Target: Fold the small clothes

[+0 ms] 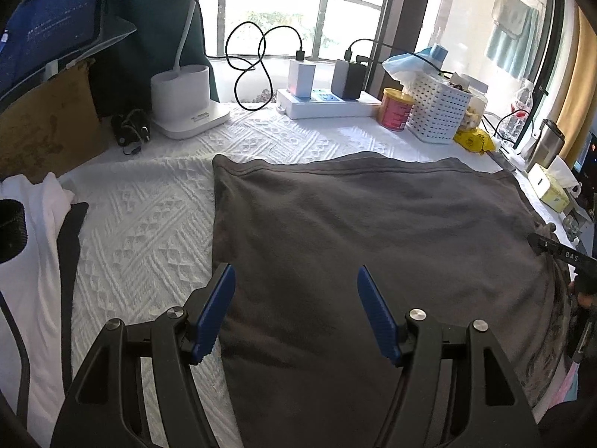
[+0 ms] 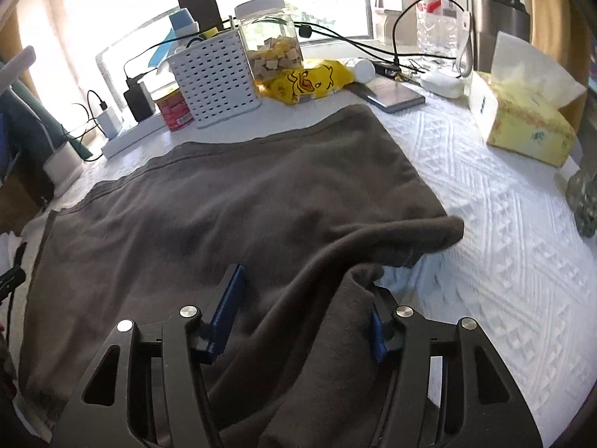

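Observation:
A dark grey garment [image 1: 373, 231] lies spread flat on the white textured tablecloth [image 1: 141, 216]. My left gripper [image 1: 296, 313] is open above the garment's near left edge, blue pads wide apart, holding nothing. In the right wrist view the same garment [image 2: 224, 209] has a bunched fold rising between the fingers of my right gripper [image 2: 304, 310]. Its jaws stand wide apart with cloth draped over the right finger [image 2: 378, 332]. The right gripper's tip also shows at the right edge of the left wrist view [image 1: 559, 254].
A white garment [image 1: 33, 246] lies at the left. Along the back stand a white lamp base [image 1: 186, 104], power strip [image 1: 328, 104], red tin [image 1: 397, 108], white perforated basket [image 2: 212, 78], snack jar [image 2: 272, 37], yellow bag [image 2: 309, 80] and tissue box [image 2: 522, 119].

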`<state>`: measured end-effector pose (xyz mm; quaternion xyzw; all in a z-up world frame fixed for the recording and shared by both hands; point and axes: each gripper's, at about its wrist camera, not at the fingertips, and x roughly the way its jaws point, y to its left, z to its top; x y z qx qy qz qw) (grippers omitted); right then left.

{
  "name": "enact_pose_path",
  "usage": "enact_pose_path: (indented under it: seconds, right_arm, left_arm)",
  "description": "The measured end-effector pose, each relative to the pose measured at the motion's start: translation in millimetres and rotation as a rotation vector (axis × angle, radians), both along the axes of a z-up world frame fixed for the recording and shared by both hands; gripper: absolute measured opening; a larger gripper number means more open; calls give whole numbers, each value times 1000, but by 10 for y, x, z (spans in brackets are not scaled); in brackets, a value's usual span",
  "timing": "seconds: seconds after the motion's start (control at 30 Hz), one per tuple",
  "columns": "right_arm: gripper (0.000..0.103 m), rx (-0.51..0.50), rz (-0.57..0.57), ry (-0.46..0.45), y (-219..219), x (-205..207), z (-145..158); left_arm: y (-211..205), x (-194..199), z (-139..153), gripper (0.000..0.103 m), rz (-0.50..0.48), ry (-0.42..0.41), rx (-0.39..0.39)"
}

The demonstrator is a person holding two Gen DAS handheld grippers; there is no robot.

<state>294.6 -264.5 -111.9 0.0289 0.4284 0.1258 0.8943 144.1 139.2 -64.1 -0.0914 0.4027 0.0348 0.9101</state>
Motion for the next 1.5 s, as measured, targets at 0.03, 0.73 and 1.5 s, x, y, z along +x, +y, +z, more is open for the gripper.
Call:
enact_pose_path:
  seconds: [0.03, 0.73, 1.5]
  right_arm:
    - [61, 0, -1, -3, 3, 17, -3]
    - [21, -42, 179, -149, 502, -198, 531]
    - [21, -38, 458, -189, 1870, -603, 672]
  left_arm:
    - [13, 6, -2, 68, 2, 1, -1]
    - [170, -165, 24, 68, 19, -41, -29]
    - [544, -623, 112, 68, 99, -108, -13]
